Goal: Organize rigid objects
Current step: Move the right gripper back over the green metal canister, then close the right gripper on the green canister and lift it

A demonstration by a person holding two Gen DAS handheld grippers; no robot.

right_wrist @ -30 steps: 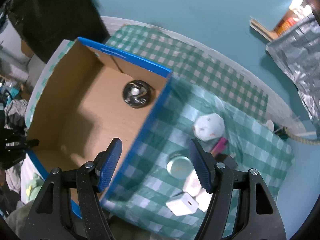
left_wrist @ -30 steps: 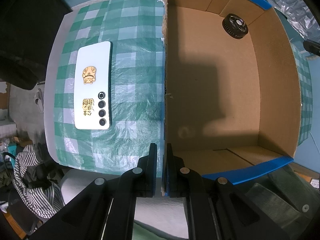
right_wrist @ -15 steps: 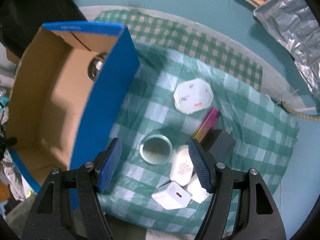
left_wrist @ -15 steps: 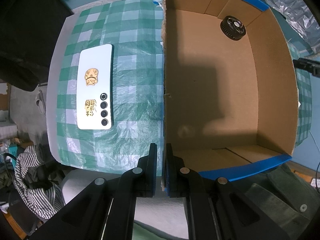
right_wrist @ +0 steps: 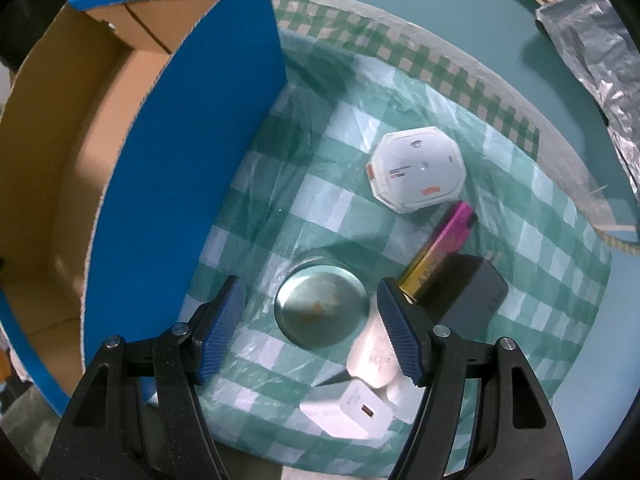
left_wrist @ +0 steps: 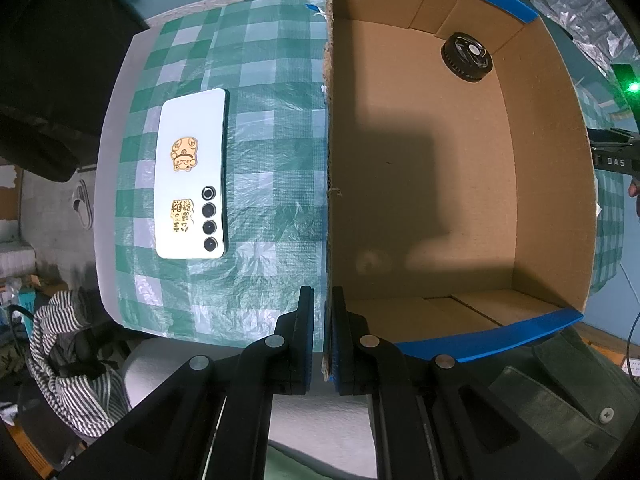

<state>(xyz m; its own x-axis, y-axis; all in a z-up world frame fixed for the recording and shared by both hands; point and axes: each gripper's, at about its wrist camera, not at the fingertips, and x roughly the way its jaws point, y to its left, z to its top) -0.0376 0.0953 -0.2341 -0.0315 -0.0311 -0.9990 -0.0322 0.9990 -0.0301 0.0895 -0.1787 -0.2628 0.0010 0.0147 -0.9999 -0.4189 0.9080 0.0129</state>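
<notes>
Right gripper [right_wrist: 312,330], jaws open over the tin [right_wrist: 321,307] at lower centre (chargers crowding), risks snagging the white charger [right_wrist: 374,354]; left gripper [left_wrist: 322,336] clamps the box [left_wrist: 329,184] wall.

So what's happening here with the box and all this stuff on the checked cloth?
A person with a gripper in each hand is tidying small hard items into a cardboard box. The left gripper is clamped shut on the box's wall. The right gripper hangs open above a round metal tin, not touching it, beside white chargers. One black round object already lies in the box; a phone lies on the cloth outside.
</notes>
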